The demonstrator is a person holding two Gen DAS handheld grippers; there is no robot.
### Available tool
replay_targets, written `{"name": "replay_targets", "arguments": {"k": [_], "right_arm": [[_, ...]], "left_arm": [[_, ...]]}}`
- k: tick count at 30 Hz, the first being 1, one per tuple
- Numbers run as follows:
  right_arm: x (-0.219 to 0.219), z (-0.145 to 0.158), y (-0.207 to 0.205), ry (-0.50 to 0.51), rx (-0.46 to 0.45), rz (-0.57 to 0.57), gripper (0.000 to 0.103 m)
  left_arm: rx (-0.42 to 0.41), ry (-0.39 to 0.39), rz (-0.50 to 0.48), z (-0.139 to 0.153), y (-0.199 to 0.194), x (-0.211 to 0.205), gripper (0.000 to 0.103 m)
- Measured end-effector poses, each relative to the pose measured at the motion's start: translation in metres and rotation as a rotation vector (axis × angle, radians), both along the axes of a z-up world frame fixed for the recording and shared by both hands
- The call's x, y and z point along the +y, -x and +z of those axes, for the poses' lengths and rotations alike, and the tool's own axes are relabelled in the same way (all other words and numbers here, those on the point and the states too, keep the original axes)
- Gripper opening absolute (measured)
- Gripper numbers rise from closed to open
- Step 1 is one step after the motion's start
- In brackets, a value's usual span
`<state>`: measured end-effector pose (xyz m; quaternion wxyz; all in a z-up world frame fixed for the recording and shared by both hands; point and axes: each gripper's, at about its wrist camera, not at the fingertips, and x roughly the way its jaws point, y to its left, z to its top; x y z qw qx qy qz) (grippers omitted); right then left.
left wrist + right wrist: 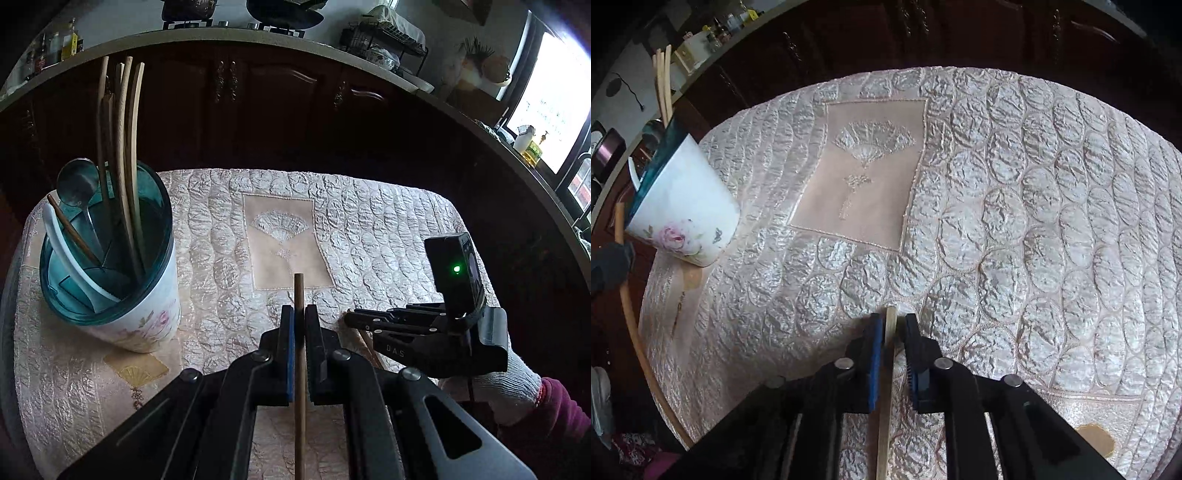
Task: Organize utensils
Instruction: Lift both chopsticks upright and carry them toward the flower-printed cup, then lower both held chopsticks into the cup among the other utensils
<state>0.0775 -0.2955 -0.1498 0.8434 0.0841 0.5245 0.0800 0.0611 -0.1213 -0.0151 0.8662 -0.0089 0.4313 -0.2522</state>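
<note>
Both grippers are pinching a chopstick each, and the job now is to get them into the utensil holder [122, 280] cleanly. The left gripper [299, 328] has its jaws pressed onto a dark wooden chopstick [300, 354], which runs lengthwise between the pads and pokes out a short way past the tips, above the quilted tablecloth [369, 229]. The right gripper [891, 332] is clamped on a paler chopstick [886, 406] in the same lengthwise fashion, low over the cloth near the table's near edge (its tip may be touching the fabric; I cannot tell). The holder stands at the table's left side, a white floral cup with a teal insert, already carrying several long pale chopsticks [127, 147], a metal spoon [77, 184] and a white spoon [70, 254]. To do this step well, I would take the left stick first since it is the nearer: carry it above the rim, tilt the protruding end down into the gap beside the standing chopsticks, and release only once that end is well below the rim. The short overhang is the risk, as the jaws themselves may knock the tall sticks or tip the cup. Keep the right gripper clear until the left withdraws.
</note>
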Motion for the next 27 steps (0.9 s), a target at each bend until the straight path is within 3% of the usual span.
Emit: {"name": "replay_targets", "arguments": {"k": [5, 13, 27], "right_arm": [[-0.01, 0.043, 0.022, -0.089, -0.094, -0.006, 0.007], [-0.011, 0.115, 0.064, -0.138, -0.276, 0.03, 0.007], [0.009, 0.18, 0.087, -0.142, -0.42, 0.075, 0.007]], "left_arm": [[-0.022, 0.03, 0.009, 0.015, 0.003, 0.008, 0.005], [-0.074, 0.056, 0.002, 0.042, 0.018, 0.017, 0.005], [-0.15, 0.092, 0.019, 0.078, 0.031, 0.034, 0.005]]}}
